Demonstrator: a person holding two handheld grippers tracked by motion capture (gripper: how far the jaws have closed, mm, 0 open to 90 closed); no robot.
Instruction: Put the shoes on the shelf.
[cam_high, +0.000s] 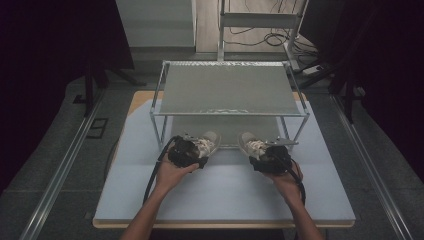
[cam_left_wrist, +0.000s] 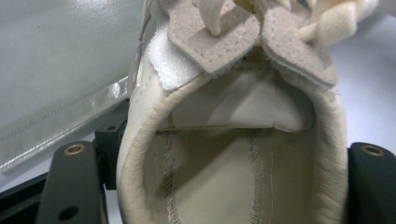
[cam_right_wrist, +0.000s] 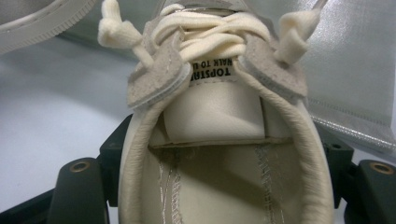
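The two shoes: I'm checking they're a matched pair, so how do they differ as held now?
The left shoe points its toe up and rightward in the high view; the right shoe points up and leftward. Both are cream, laced, gripped at the heel, and sit before the rack.

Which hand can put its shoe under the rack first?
Probably the left: the left shoe has its toe about at the rack front edge, while the right shoe sits slightly nearer the person. Both tongs grip their shoes, so it is close.
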